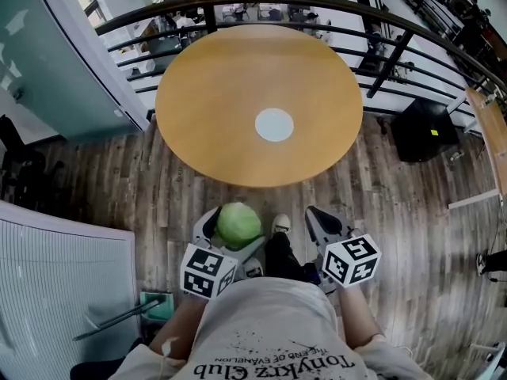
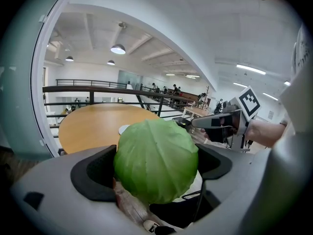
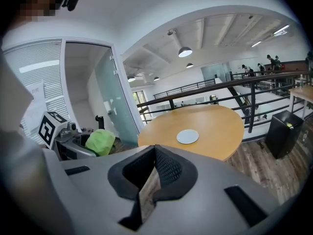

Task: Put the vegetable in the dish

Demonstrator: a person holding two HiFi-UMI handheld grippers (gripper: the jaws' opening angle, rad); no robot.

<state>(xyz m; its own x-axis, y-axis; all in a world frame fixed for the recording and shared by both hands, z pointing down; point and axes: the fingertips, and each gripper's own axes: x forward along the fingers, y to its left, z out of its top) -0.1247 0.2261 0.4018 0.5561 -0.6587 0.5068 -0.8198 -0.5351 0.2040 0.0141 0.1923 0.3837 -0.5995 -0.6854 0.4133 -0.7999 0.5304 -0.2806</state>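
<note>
Close in front of the person, above the wooden floor (image 1: 150, 200), the left gripper (image 1: 235, 233) clamps a green cabbage (image 2: 156, 160) between its jaws. Just beside it, the right gripper (image 3: 154, 174) has its jaws pressed together with nothing between them. Farther ahead stands the round wooden worktop (image 1: 214, 93), bearing a white dish (image 1: 274, 124) at its middle, well apart from the cabbage.

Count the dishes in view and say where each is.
1. The white dish sits near the middle of the round table, ahead of the cabbage held in the left gripper. The whole tabletop shows, so none seems hidden.
</note>
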